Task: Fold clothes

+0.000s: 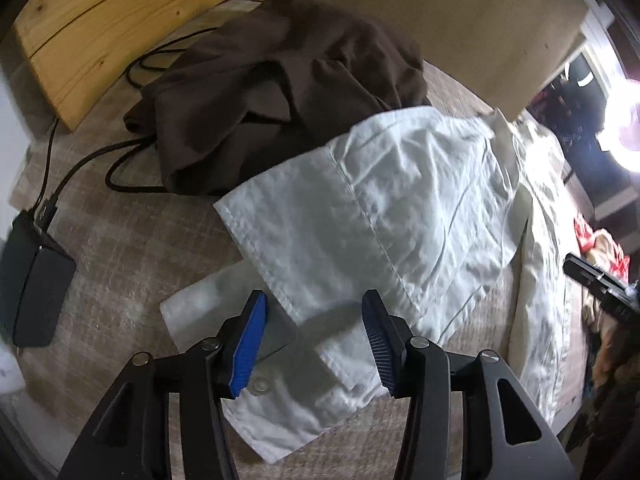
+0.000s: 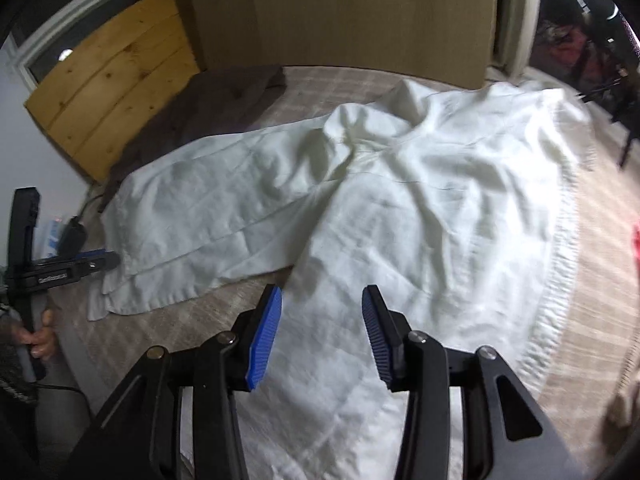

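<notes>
White shirt (image 2: 420,208) spread wrinkled across the bed (image 2: 592,292), its sleeve (image 1: 320,240) doubled over at the left edge beside a brown garment (image 1: 280,92); both left tongs (image 1: 314,344) and right tongs (image 2: 322,336) are held spread and empty, so a bunched, crooked fold is risked if loose layers are pinched together.

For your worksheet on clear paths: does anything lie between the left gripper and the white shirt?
Nothing visible does. The open left gripper hangs right over the white shirt, at its cuff. The brown garment lies beyond the shirt.
</notes>
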